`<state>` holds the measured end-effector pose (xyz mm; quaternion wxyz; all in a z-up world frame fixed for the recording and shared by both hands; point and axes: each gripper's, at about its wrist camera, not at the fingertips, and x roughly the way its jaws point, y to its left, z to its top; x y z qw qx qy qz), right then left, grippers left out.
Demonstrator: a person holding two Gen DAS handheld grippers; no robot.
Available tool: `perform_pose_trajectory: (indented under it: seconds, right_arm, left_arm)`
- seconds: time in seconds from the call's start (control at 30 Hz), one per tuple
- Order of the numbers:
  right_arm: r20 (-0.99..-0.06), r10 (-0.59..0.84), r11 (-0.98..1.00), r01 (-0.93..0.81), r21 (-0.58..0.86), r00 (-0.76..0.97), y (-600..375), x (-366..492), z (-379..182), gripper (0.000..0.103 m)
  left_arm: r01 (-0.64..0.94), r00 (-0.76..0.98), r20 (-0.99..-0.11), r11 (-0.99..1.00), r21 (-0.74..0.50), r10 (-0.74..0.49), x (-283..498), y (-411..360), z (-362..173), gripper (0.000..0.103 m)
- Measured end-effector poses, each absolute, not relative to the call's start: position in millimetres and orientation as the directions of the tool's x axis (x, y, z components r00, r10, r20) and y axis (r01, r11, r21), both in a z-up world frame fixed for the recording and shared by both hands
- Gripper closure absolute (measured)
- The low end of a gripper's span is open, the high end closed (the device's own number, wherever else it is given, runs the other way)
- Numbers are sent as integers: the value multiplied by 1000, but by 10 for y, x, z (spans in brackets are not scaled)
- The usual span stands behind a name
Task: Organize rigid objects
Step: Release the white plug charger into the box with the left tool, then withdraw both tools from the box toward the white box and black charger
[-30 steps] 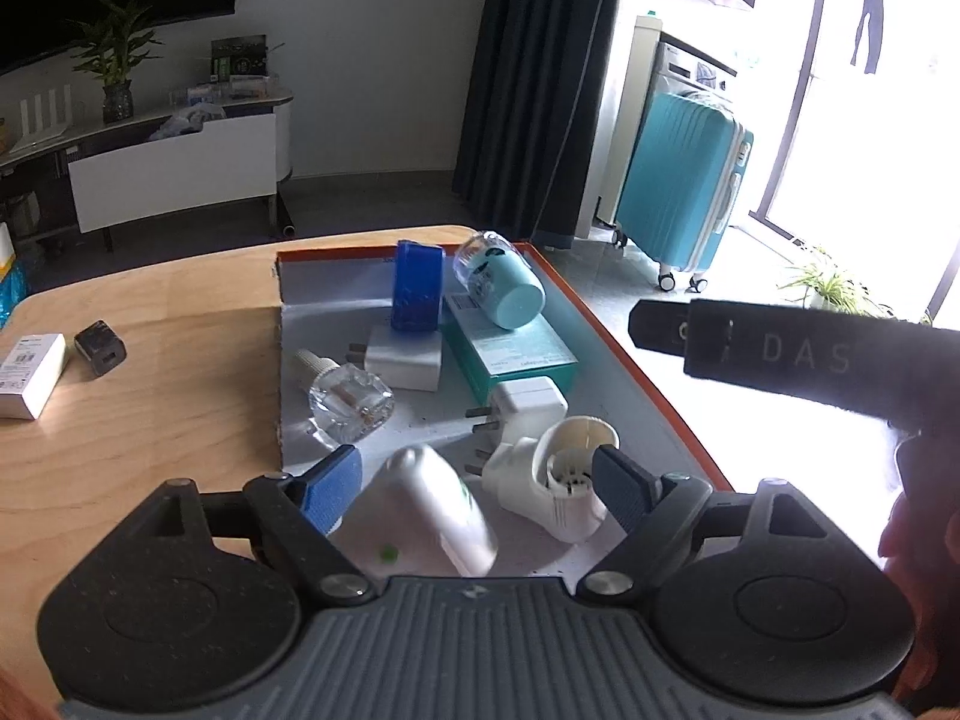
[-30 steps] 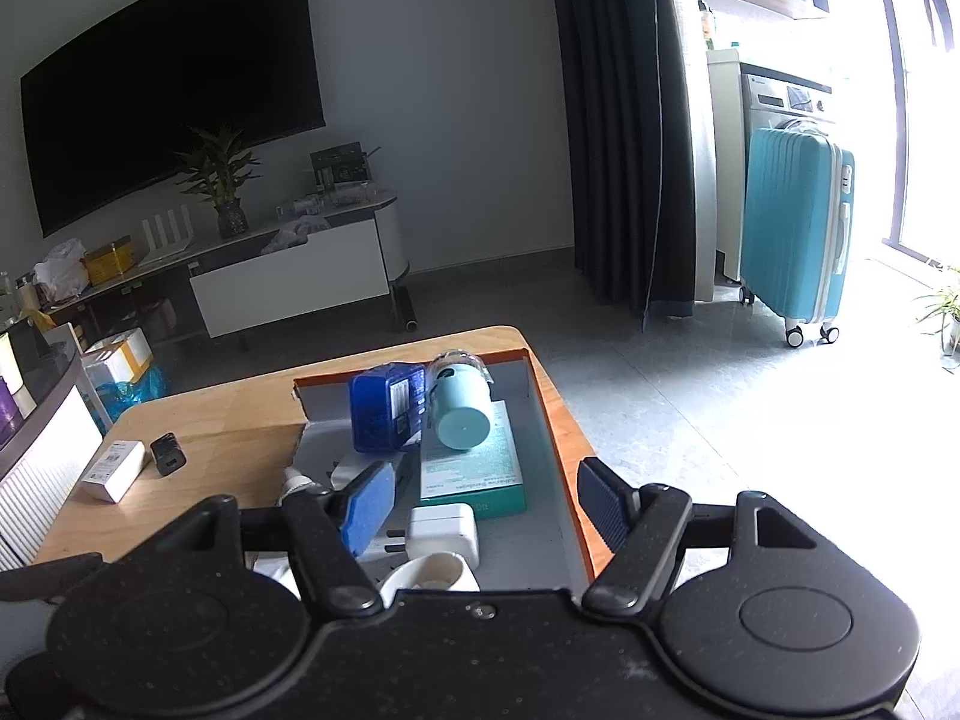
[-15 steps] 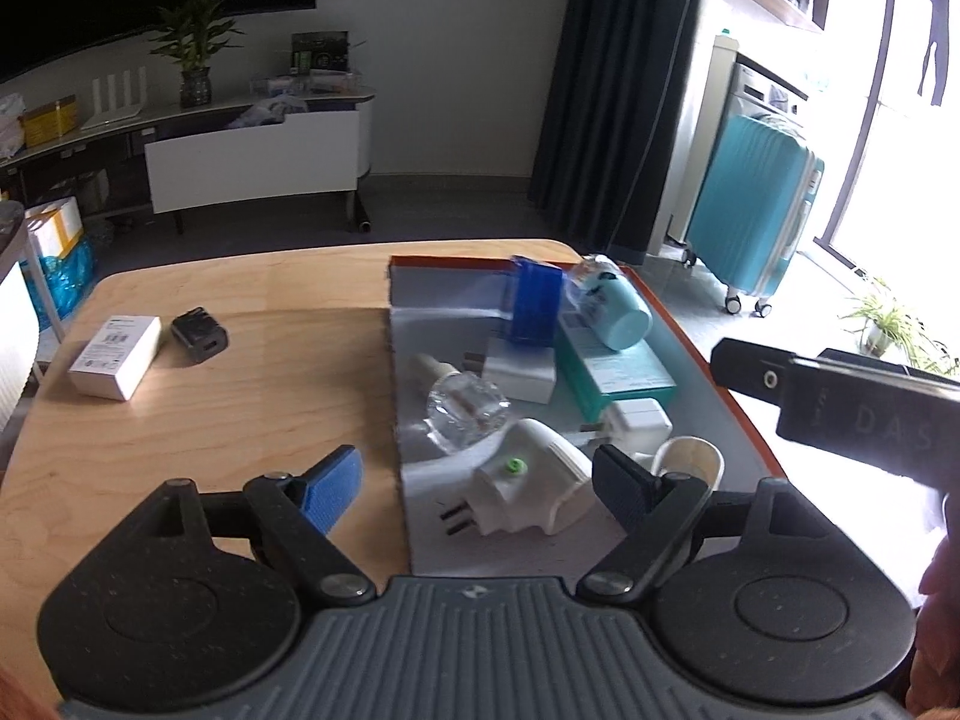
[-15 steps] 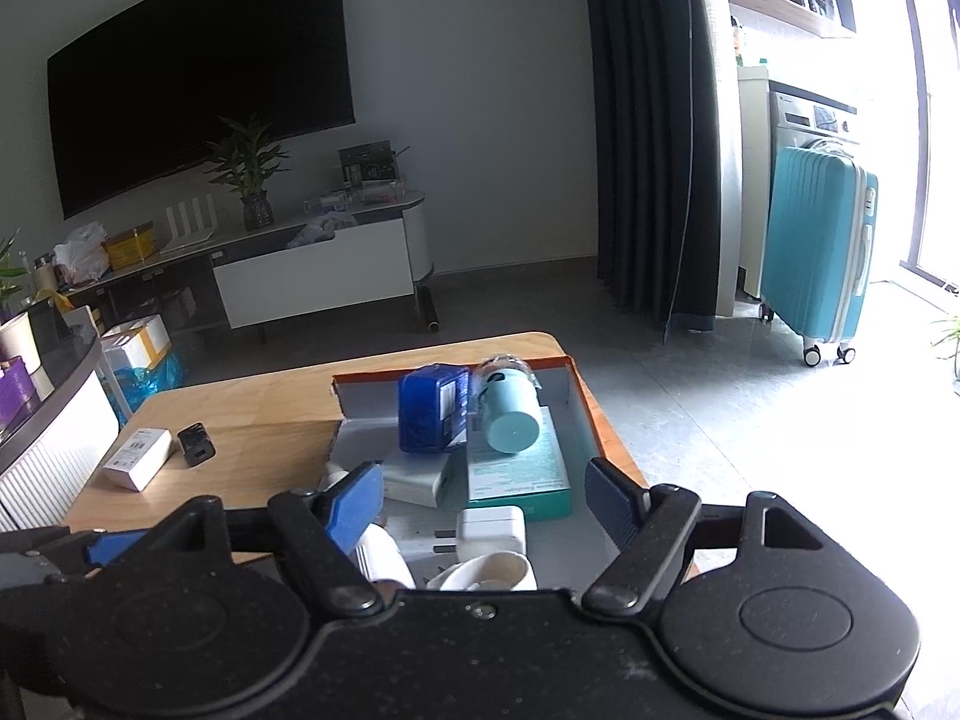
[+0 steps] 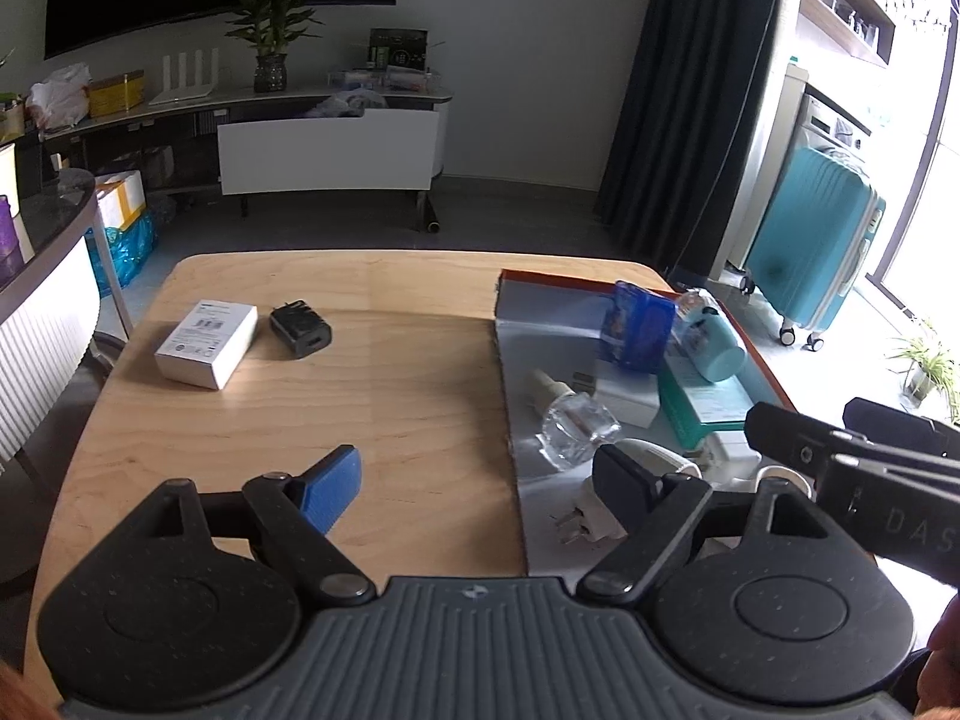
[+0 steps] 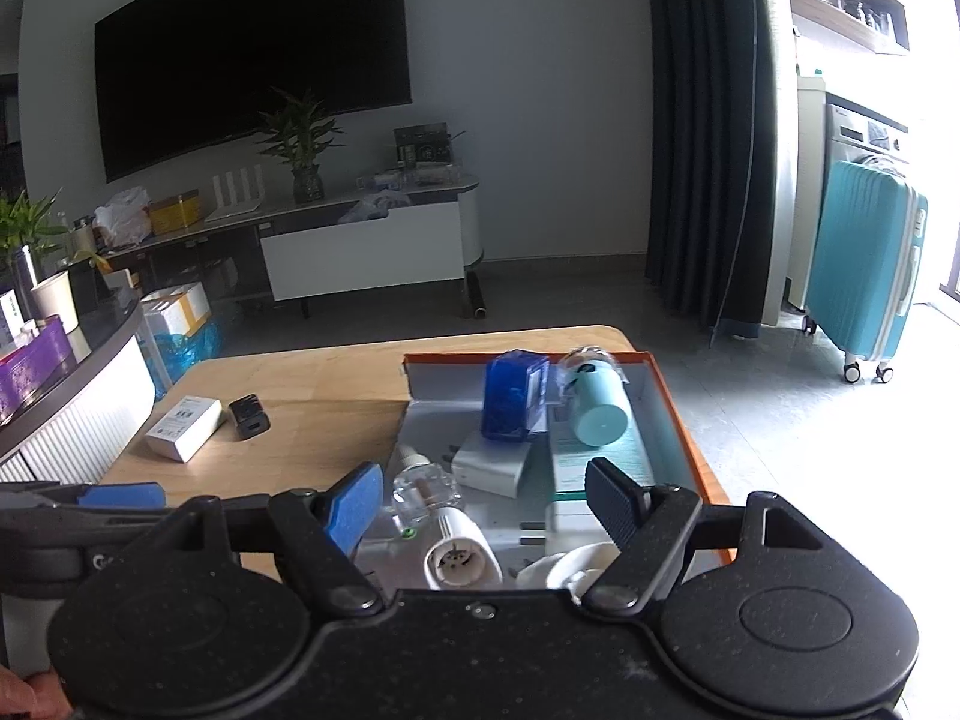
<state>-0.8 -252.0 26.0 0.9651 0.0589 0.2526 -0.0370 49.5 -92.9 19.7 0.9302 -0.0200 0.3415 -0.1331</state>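
Clearly both the left gripper (image 5: pixel 474 483) and right gripper (image 6: pixel 486 495) gape wide and empty, so reaching carelessly for the black charger (image 5: pixel 300 331) at upper left could knock the white box (image 5: pixel 207 343) beside it, or jostle the crowded tray (image 6: pixel 690 438)

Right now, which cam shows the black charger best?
Left wrist. The black charger lies on bare table beside the white box, large and unobstructed, with its face and prongs visible. The right wrist view also shows it, clear of obstruction but smaller and darker, with little surface detail.
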Motion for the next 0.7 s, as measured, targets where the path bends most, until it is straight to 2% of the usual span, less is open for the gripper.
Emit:
perform_pose_trajectory:
  seconds: [0.7]
  right_arm:
    - [-534,53,997,-11,82,844,-2044,273,132,14]
  left_arm:
    - [132,741,-644,982,-135,-188,652,-469,124,15]
